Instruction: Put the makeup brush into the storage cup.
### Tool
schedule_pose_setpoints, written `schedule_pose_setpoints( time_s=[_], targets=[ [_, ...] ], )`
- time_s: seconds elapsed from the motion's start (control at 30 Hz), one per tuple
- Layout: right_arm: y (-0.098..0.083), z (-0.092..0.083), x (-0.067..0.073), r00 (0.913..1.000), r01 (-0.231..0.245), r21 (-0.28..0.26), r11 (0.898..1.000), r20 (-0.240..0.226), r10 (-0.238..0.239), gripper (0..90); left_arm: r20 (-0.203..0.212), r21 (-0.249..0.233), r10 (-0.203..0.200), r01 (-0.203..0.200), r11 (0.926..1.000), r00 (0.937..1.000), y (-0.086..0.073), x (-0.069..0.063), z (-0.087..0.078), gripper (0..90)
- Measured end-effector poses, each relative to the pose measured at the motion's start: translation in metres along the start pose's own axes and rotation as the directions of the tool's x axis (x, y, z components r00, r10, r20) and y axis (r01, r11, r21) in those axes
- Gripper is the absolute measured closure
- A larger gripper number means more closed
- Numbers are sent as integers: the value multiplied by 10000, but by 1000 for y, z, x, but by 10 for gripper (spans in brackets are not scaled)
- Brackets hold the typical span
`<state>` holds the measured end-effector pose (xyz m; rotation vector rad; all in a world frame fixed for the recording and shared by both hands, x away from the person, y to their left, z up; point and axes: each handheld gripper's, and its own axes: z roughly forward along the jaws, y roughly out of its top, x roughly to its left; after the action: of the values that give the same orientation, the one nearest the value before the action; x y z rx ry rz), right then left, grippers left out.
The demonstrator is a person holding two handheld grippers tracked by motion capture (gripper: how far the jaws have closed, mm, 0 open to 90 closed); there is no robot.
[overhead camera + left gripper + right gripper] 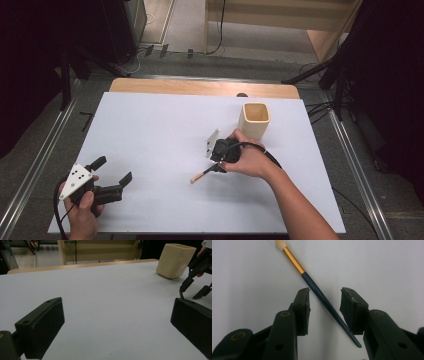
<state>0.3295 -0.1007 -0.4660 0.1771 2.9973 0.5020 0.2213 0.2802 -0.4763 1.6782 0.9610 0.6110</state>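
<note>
Count on the white tabletop (165, 130):
- 1 slim paintbrush with dark blue handle, gold ferrule and pale tip (317, 291), lying flat between the spread jaws of the right claw (324, 301), touching neither.
- 1 cream, square-mouthed cup with rounded corners (255, 120), upright, just beyond the right claw and well apart from the left claw (112, 170).
- 2 claws total, one per hand, both with jaws apart.
</note>
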Motion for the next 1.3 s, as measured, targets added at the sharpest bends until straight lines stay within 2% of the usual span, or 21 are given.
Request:
schedule_pose_setpoints(
  time_s=[0.13,0.2,0.67,0.97,1.03,1.13,1.3],
  targets=[
    [3,4,0,9991,422,78,9991,-10,-422,616,21,14,30,-30,10000,10000,0,-1,0,0],
    [4,5,2,9989,465,388,9982,37,-467,622,24,4,46,-46,10000,10000,0,-1,0,0],
    [12,13,1,9958,914,1051,9903,-80,-911,662,51,47,51,-51,10000,10000,0,-2,1,0],
    [15,17,0,9928,1195,1505,9814,-164,-1184,704,58,48,59,-60,10000,10000,0,-2,1,0],
    [16,18,-1,9927,1203,1554,9805,-270,-1175,721,60,58,71,-71,10000,10000,0,-2,1,0],
    [15,19,-3,9942,992,1558,9828,-561,-914,788,66,65,45,-46,10000,10000,0,-2,1,0],
    [21,20,-5,9960,579,2024,9776,-779,-429,828,78,79,34,-35,10000,10000,0,-4,1,0]
  ],
)
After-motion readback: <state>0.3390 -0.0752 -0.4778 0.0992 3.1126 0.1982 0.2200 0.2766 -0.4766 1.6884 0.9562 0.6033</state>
